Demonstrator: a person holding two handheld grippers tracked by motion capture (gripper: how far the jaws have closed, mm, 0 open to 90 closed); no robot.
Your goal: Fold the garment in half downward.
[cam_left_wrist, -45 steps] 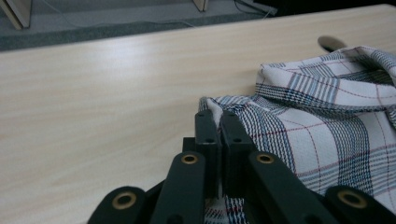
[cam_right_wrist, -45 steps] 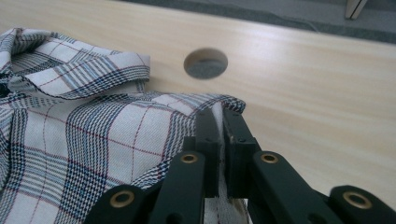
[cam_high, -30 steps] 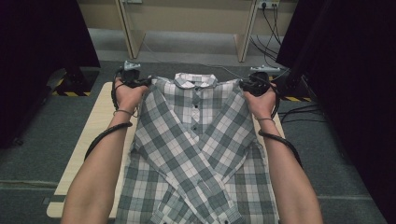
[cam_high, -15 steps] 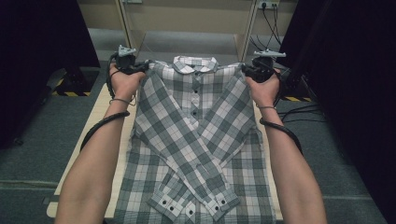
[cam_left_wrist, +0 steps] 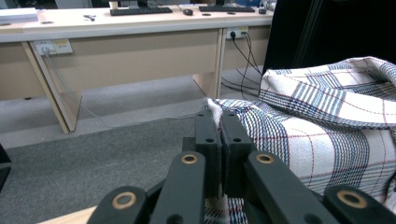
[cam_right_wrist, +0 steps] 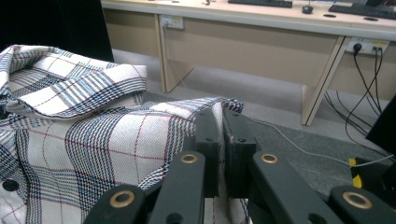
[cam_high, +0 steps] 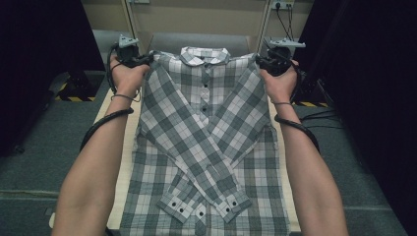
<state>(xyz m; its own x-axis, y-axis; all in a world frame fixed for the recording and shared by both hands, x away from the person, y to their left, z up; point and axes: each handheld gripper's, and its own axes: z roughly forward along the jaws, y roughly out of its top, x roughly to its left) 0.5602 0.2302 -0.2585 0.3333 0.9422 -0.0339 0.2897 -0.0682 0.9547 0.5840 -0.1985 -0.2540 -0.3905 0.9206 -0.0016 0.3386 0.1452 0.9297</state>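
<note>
A plaid button-up shirt (cam_high: pixel 206 132) hangs face up from its shoulders, sleeves crossed over the front, cuffs low at the near end. My left gripper (cam_high: pixel 145 60) is shut on the shirt's left shoulder, my right gripper (cam_high: pixel 259 61) on the right shoulder. In the left gripper view the black jaws (cam_left_wrist: pixel 219 122) pinch the plaid shirt (cam_left_wrist: pixel 327 130) at its shoulder edge, with the collar beyond. The right gripper view has the jaws (cam_right_wrist: pixel 219 122) closed on the shirt (cam_right_wrist: pixel 93 144) at the other shoulder edge. The shirt's lower part still drapes over the light wooden table (cam_high: pixel 112 110).
A long beige desk (cam_left_wrist: pixel 121 42) with keyboards stands ahead across grey carpet (cam_left_wrist: pixel 93 158); its legs and wall sockets with cables (cam_right_wrist: pixel 359 70) show beyond the table. Dark curtains (cam_high: pixel 373 98) flank both sides. Yellow-black hazard tape (cam_high: pixel 74 98) marks the floor by the table's far corners.
Both grippers have risen and moved away from the person, lifting the shirt's shoulders off the table. More of the crossed sleeves and cuffs has come into view.
</note>
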